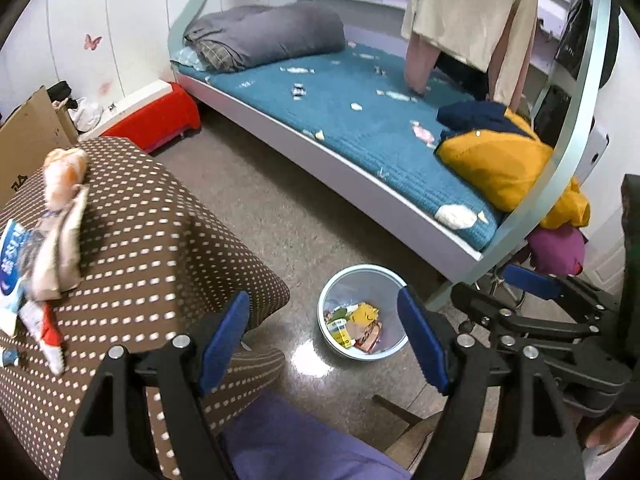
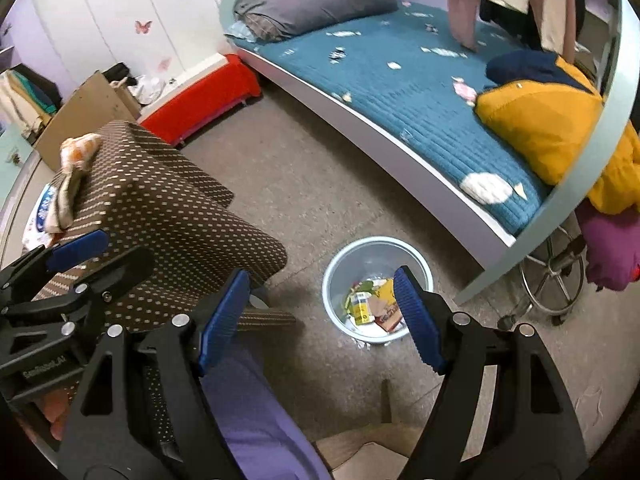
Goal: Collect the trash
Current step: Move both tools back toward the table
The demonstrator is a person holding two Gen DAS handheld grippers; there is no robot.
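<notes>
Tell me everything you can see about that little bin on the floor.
The bin is a small round tub of pale blue-white plastic, as it looks, standing upright and lidless on the speckled floor near the foot of the bed. Crumpled wrappers and packets, yellow, green and red, cover its bottom, leaving it mostly unfilled. Both grippers hang above, neither touching it.

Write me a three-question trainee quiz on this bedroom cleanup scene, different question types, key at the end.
1. True or false: the bin on the floor already holds wrappers.
2. Where does most of the uncollected trash lie? A) on the blue mattress B) on the red stool C) inside the cardboard box
3. Fill in: both the left claw and the right claw are ___ and hold nothing.

Key: 1 true; 2 A; 3 open
</notes>
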